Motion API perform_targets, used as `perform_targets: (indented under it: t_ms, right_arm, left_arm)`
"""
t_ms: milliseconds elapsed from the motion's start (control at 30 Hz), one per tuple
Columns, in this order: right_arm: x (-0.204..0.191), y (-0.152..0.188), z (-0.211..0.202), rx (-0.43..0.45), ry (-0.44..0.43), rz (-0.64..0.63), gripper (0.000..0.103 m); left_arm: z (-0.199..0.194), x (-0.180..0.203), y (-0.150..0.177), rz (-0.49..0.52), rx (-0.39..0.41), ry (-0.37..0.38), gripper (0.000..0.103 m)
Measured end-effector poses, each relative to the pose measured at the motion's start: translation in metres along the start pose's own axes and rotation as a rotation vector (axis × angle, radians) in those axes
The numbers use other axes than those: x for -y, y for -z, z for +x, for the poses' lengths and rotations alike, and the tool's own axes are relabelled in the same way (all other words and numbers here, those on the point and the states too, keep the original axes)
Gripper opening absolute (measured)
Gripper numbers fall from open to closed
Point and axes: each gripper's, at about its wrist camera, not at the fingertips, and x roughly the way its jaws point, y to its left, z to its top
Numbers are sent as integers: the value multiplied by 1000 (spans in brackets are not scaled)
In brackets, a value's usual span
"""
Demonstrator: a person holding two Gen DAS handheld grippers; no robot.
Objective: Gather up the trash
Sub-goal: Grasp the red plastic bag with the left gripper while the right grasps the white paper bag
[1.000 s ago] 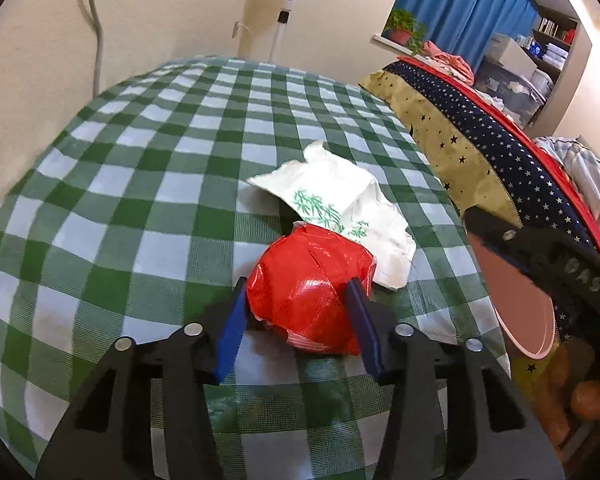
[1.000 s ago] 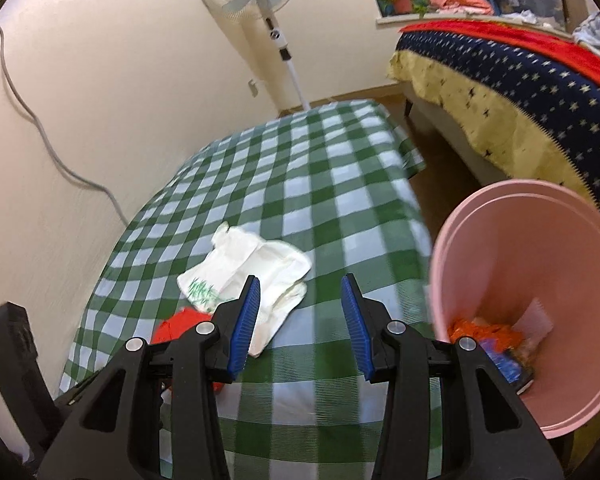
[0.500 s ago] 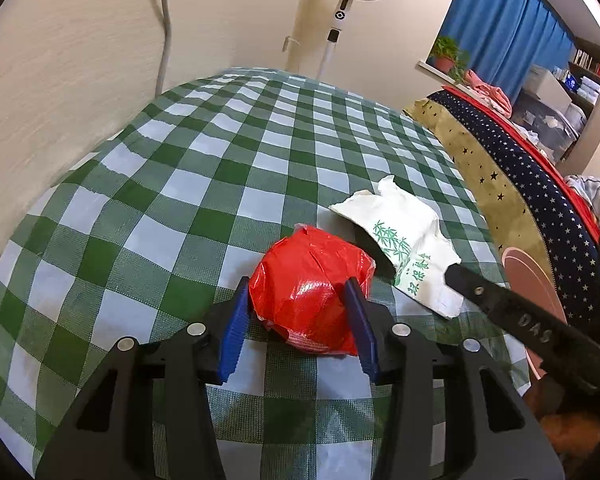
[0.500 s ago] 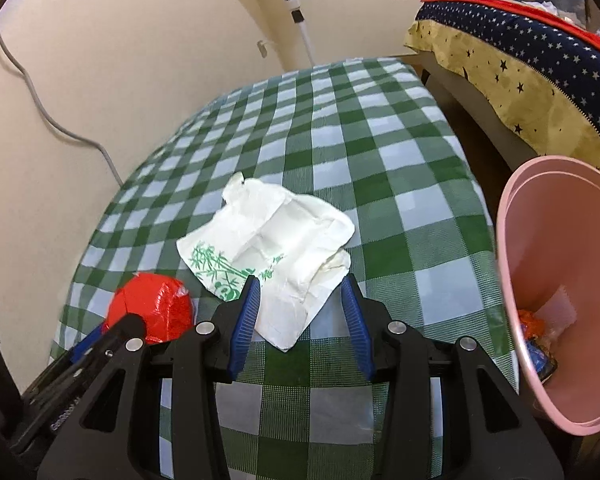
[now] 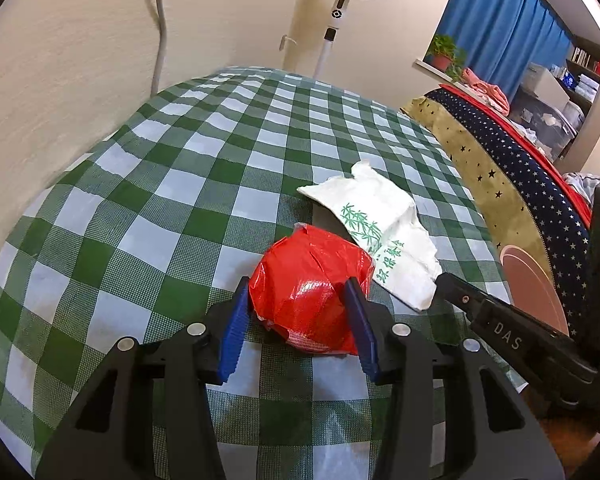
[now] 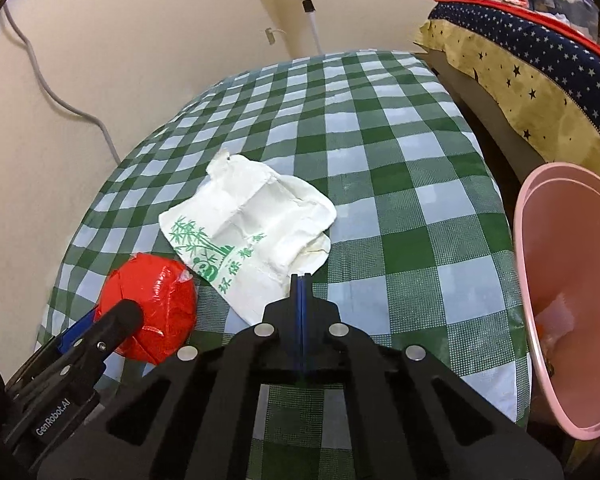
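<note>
A crumpled red plastic bag lies on the green checked tablecloth, and my left gripper is shut on it, a blue pad pressed to each side. Just right of it lies a flattened white plastic bag with green bamboo print. My right gripper has its jaws shut, and the tips pinch the near edge of the white bag. In the left wrist view the right gripper meets that bag's near corner. The right wrist view shows the red bag at lower left.
A pink waste bin with some trash inside stands past the table's right edge. Beyond it is a bed with a star-patterned cover. A standing fan and a cable on the wall are behind the table.
The right gripper came down and forward over the white bag and its jaws went from open to shut on the bag's near edge. The left gripper stays clamped on the red bag.
</note>
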Motion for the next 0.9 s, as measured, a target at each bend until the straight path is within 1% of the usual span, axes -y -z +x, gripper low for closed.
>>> perform_targets:
  t_ms: [200, 233, 267, 333, 367, 433, 533, 700, 767, 800, 833, 900]
  right_arm:
    - [-2, -3, -12, 38, -15, 0, 0]
    - [-1, -3, -13, 40, -11, 13, 6]
    - [2, -4, -14, 41, -10, 38, 9]
    - [8, -4, -11, 19, -46, 83, 42]
    - [9, -4, -10, 18, -59, 98, 44]
    - [7, -3, -7, 11, -55, 93, 44]
    - [8, -2, 1, -22, -68, 109, 44]
    - [3, -4, 9, -28, -76, 107, 44]
    - [-1, -5, 11, -25, -68, 98, 41]
    - [-2, -5, 12, -26, -62, 89, 34]
    - [-4, -4, 13, -26, -52, 77, 20]
    - [-6, -4, 15, -34, -59, 69, 8]
  left_arm:
    - [-1, 2, 2, 3, -1, 2, 46]
    - [-1, 2, 2, 3, 0, 2, 46]
    - [-1, 2, 2, 2, 0, 2, 46]
    - [-1, 2, 3, 1, 0, 2, 46]
    - [-2, 2, 3, 0, 0, 2, 46]
    - [-3, 2, 3, -1, 2, -2, 46]
    - [-4, -1, 2, -9, 6, -12, 46]
    - [-5, -7, 1, -26, 12, -35, 46]
    - [-5, -8, 1, -29, 11, -35, 46]
    - [-5, -8, 1, -27, 11, -36, 46]
    - [-5, -8, 1, -25, 12, -38, 46]
    - [-4, -8, 1, -24, 11, -38, 46]
